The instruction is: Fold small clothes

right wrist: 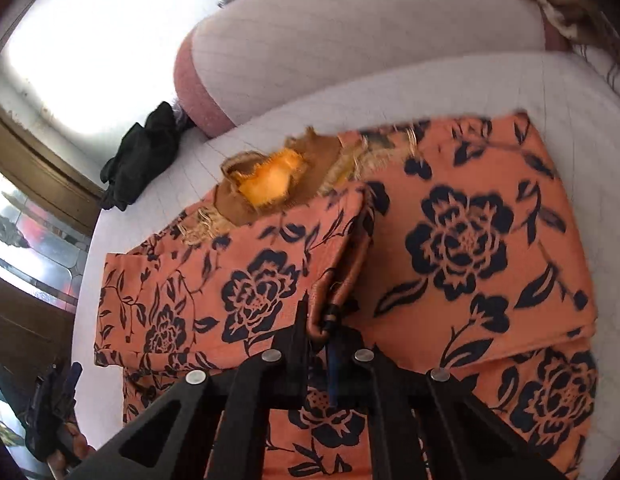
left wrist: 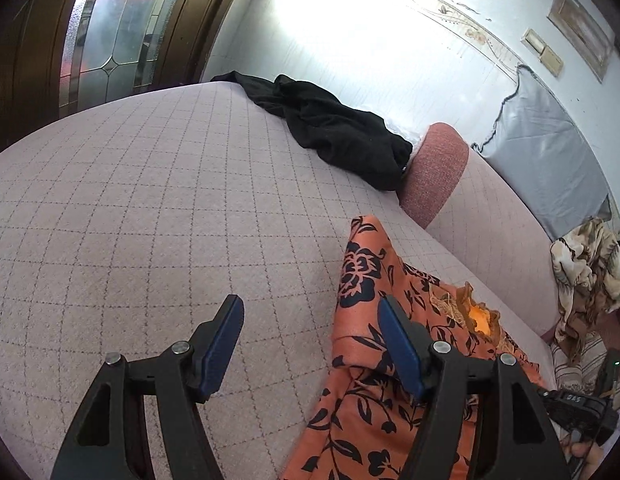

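An orange garment with dark navy flowers (right wrist: 461, 240) lies partly folded on the pink checked bed (left wrist: 150, 200). It has a frayed brown and yellow neck opening (right wrist: 270, 184). My right gripper (right wrist: 323, 332) is shut on a fold of the orange garment near its middle and lifts that edge. My left gripper (left wrist: 310, 320) is open and empty, low over the bed at the garment's left edge (left wrist: 361, 272), with its right finger (left wrist: 397, 340) over the cloth. The left gripper also shows at the lower left of the right wrist view (right wrist: 54, 408).
A crumpled black garment (left wrist: 329, 128) lies at the far side of the bed beside a pink bolster (left wrist: 433, 172). A grey pillow (left wrist: 549, 160) leans on the wall. A beige patterned cloth (left wrist: 589, 272) is heaped at the right. A stained-glass door (left wrist: 110, 32) stands at the far left.
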The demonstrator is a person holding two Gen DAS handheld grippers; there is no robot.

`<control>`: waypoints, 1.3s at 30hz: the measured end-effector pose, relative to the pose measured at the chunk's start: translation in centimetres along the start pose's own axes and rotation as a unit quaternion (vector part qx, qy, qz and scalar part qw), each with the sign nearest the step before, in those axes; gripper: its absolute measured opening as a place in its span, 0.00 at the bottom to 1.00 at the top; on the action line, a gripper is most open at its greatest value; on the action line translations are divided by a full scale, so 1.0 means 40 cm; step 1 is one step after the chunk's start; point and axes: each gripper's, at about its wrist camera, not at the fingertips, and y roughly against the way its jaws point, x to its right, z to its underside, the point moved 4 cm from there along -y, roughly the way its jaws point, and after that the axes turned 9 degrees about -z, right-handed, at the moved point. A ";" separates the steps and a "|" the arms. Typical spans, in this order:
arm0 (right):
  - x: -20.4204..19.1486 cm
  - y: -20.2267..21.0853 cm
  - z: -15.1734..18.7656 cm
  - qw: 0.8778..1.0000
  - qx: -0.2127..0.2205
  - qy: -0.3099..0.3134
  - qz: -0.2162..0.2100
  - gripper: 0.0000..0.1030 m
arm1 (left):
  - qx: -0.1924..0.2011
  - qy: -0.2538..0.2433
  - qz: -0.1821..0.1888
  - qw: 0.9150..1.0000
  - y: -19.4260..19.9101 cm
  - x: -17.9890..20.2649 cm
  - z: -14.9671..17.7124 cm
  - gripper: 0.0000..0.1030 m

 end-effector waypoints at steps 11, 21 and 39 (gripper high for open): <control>0.168 0.113 0.001 0.989 0.069 0.027 0.126 0.07 | -0.034 -0.059 0.012 0.998 -0.037 0.067 0.045 0.68; 0.262 0.097 0.074 0.995 0.024 -0.038 0.086 0.50 | -0.056 -0.112 0.011 0.992 -0.061 0.115 0.081 0.68; 0.258 0.053 -0.122 0.998 0.026 -0.052 0.017 0.15 | -0.069 -0.128 0.012 0.989 -0.075 0.130 0.097 0.68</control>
